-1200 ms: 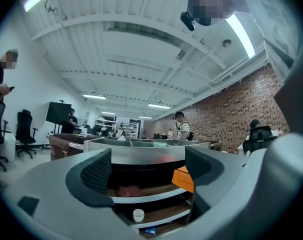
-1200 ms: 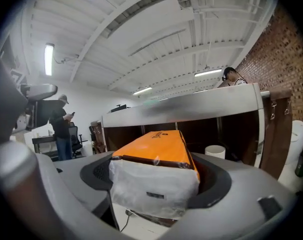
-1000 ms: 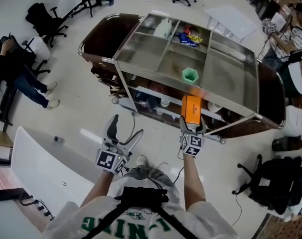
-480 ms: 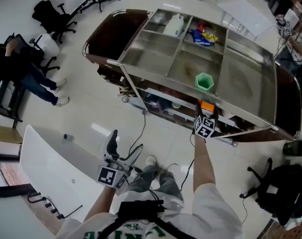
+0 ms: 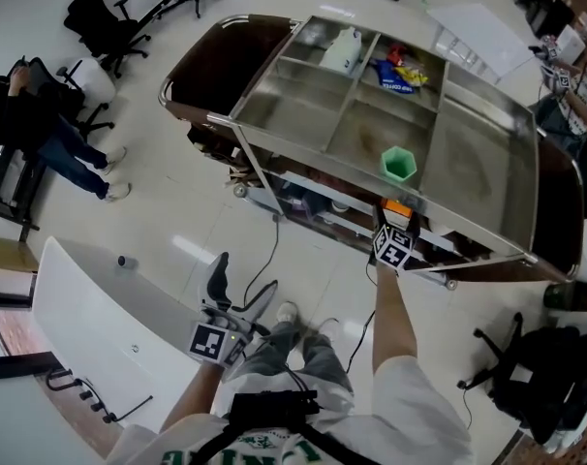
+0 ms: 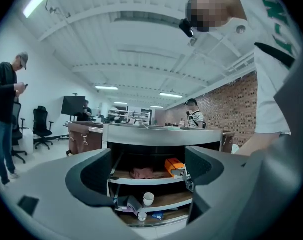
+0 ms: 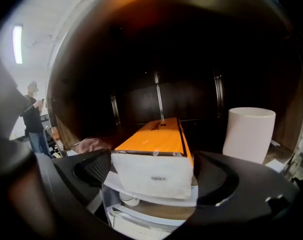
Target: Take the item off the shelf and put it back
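Release at the shelf [image 7: 159,211]: my right claw [image 7: 154,184] is opening, the orange box [image 7: 154,141] set down between its jaws, a white cup [image 7: 249,134] just right of them, so a straight pull-back looks next; my left claw [image 6: 149,179] hangs spread and empty.
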A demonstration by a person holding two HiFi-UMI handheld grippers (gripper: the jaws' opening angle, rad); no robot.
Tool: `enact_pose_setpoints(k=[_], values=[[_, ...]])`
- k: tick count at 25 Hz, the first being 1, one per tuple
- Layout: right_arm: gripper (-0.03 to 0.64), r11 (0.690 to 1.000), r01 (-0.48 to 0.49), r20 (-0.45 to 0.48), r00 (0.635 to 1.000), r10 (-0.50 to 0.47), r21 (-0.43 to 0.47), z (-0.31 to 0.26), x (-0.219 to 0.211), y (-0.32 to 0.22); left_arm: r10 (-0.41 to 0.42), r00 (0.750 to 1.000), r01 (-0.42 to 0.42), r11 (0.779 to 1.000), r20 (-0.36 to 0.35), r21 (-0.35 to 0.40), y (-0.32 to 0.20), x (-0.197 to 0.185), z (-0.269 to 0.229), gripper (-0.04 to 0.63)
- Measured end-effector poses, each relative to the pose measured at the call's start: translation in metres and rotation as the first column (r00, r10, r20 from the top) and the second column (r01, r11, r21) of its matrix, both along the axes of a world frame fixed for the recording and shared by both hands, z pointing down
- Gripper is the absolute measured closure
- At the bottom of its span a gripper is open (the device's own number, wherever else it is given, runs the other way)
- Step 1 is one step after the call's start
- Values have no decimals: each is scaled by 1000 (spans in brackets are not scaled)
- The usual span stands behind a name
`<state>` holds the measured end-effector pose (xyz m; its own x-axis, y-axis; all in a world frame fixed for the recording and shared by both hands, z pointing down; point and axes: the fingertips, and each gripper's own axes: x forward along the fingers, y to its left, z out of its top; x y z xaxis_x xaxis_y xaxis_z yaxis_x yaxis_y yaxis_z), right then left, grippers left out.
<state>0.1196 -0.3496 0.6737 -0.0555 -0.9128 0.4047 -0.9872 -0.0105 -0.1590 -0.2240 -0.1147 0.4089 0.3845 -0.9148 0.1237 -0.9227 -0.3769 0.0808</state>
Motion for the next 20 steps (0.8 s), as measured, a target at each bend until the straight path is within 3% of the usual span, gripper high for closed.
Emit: enact_pose_setpoints(k=[4,10,20], values=[[72,998,28,63,997,-31,48,-17,-7,40,36,999,-36,999,-25,2,-9,18,-8,153],[76,982,86,48,994,-96,169,-90,-19,108,95,994,-94,995,-58,28,-24,41,-22,153],[94,906,90,8,995,-103,414,-244,-14,195,211,977,-209,973,-13,100,-34,71,-11,153]])
